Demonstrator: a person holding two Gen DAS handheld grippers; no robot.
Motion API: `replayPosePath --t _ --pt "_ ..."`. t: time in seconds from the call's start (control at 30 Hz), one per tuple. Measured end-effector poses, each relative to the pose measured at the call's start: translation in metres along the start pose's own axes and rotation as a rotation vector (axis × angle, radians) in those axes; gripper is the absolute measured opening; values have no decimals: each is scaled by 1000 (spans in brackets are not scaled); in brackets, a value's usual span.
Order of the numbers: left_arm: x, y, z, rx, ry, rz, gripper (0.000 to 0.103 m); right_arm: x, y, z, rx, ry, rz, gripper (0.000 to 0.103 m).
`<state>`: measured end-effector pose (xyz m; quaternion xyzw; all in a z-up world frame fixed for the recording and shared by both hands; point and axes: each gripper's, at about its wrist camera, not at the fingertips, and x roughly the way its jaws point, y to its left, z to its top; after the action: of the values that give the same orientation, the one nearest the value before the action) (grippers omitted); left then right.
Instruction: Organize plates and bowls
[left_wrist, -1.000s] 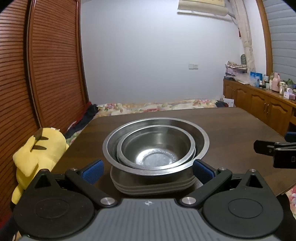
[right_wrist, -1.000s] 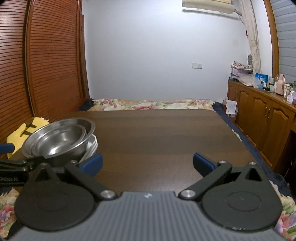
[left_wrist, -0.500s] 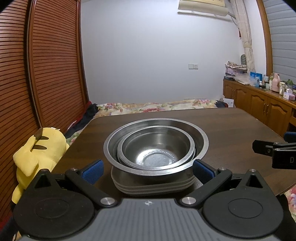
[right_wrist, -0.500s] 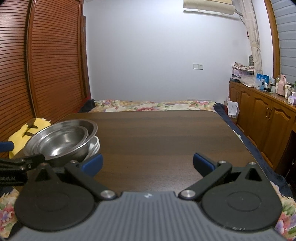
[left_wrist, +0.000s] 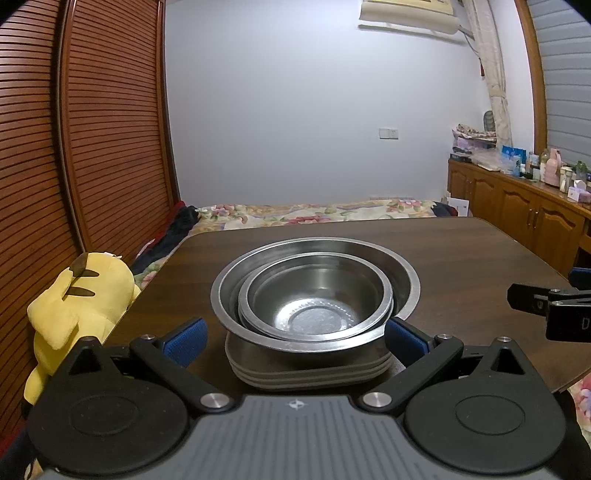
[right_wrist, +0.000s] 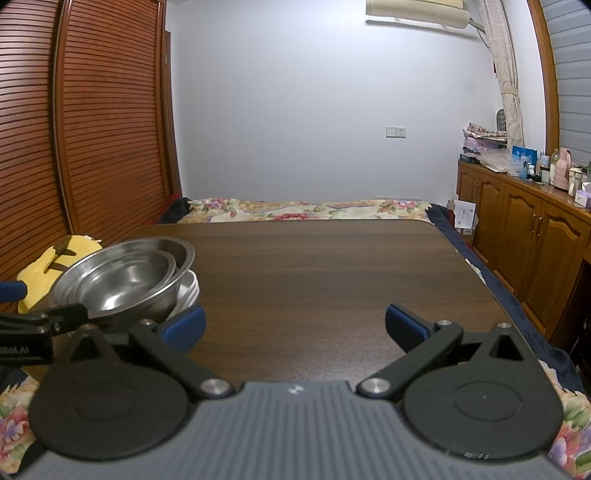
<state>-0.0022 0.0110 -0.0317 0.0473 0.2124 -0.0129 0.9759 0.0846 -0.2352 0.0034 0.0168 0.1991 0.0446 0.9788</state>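
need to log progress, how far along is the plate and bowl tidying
Stacking looks done: the small steel bowl sits nested in the large steel bowl, which rests on the stack of plates. Nothing is in hand; the left gripper and right gripper are open. No loose dishes show on the table, so little seems left.

A dark brown wooden table (right_wrist: 332, 280) with rounded corners. Near its front left corner, a stack of pale plates (left_wrist: 310, 371) rests directly on the wood, carrying two nested steel bowls (left_wrist: 314, 291). The rest of the tabletop is bare.
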Motion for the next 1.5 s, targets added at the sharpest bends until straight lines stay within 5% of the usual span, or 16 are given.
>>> replayPosePath --t 1.5 --pt "0 1 2 2 6 1 103 0 -3 0 1 -4 -3 103"
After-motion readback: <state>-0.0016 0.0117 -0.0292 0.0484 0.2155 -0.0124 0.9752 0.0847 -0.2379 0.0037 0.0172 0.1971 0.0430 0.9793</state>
